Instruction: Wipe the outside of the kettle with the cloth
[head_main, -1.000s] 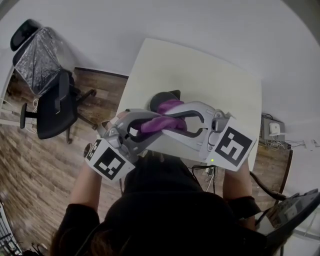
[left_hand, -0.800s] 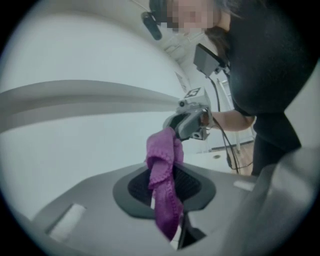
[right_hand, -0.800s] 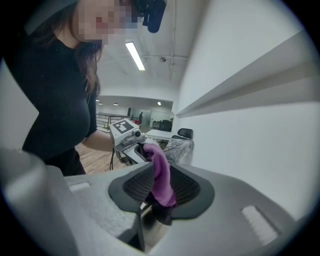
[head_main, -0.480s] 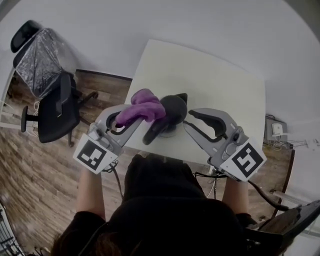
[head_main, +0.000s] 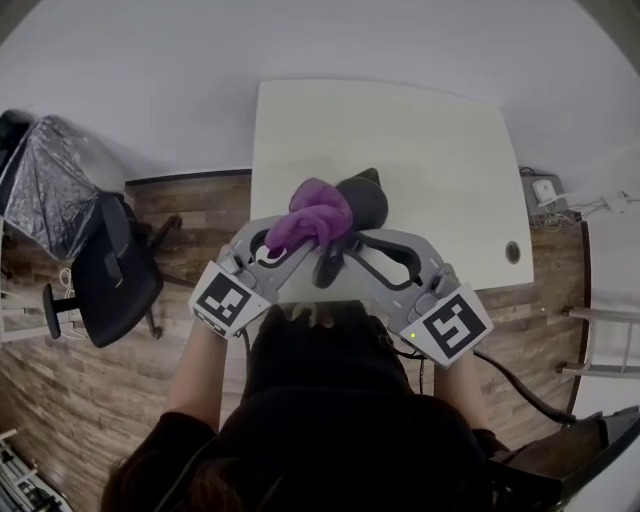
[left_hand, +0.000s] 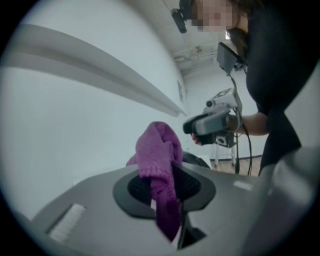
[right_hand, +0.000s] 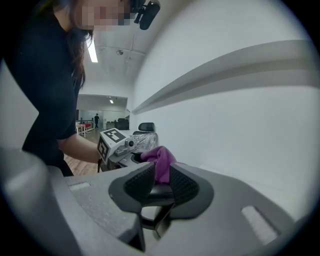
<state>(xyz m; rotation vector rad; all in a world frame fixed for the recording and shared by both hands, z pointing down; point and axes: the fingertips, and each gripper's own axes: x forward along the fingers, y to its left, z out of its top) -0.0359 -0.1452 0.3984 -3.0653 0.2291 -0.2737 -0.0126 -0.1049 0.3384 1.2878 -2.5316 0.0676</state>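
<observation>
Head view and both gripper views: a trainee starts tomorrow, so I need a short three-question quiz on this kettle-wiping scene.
1. Multiple choice: what is the left gripper shut on?
A. a purple cloth
B. a yellow sponge
C. nothing
2. True or false: the kettle lies on the wooden floor.
3. Fill in: in the head view, the office chair stands to the ___ of the table.

Key
1. A.
2. False: the kettle stands on the white table, near its front edge.
3. left.
</observation>
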